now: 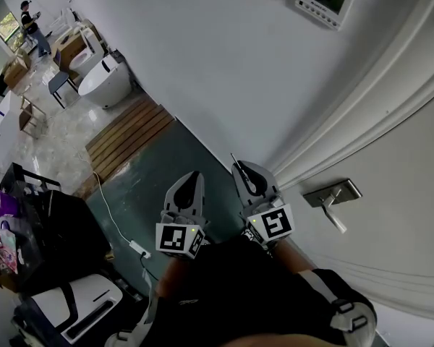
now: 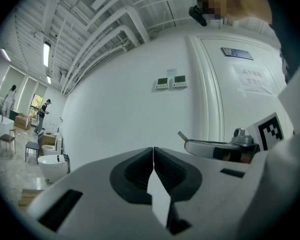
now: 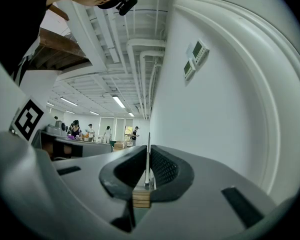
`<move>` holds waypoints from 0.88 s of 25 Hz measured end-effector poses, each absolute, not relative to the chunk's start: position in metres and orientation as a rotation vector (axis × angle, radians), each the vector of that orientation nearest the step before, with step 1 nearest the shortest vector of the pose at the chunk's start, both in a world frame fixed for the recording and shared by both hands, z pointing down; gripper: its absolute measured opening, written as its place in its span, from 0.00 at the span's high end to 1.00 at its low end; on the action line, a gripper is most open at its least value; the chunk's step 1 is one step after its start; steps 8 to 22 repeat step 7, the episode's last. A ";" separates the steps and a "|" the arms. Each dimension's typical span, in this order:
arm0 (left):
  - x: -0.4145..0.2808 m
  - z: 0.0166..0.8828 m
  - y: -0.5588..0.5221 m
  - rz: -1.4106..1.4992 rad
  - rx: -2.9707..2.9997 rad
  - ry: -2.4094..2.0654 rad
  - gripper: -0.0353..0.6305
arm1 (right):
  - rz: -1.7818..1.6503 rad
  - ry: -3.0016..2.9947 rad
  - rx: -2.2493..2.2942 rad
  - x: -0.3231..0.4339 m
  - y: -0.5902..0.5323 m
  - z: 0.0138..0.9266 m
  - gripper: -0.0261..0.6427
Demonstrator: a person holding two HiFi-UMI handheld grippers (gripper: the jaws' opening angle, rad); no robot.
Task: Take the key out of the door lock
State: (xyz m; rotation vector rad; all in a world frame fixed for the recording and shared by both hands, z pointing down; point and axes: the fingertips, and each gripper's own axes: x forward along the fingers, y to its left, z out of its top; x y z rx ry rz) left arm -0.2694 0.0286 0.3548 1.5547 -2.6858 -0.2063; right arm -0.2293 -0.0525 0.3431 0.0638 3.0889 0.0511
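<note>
**A:** Report on the right gripper (image 1: pixel 240 170), please.

**B:** Its jaws are pinching together on the key (image 3: pixel 149 156). The thin blade is standing upright between the pads, and its tip is poking out past the jaw tips. That narrow grip is keeping the key from slipping.

**A:** And the left gripper (image 2: pixel 153 154)?

**B:** Its jaws are meeting, with nothing between them. It is idling just beside the right one, apparently not needed.

**A:** Where is the key relative to the lock?

**B:** It is sitting clear of the door (image 1: pixel 398 165). The door handle (image 1: pixel 331 196) is lying beyond the right jaws and off to their right, touching nothing. In my judgement the extraction is looking complete; the keyhole itself I cannot make out.
</note>
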 end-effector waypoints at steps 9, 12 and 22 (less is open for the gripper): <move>-0.268 0.356 0.027 -0.205 1.568 -2.671 0.91 | 0.044 3.088 0.045 -0.228 -0.054 0.344 0.92; -0.268 0.356 0.027 -0.205 1.568 -2.671 0.91 | 0.044 3.088 0.045 -0.228 -0.054 0.344 0.92; -0.268 0.356 0.027 -0.205 1.568 -2.671 0.91 | 0.044 3.088 0.045 -0.228 -0.054 0.344 0.92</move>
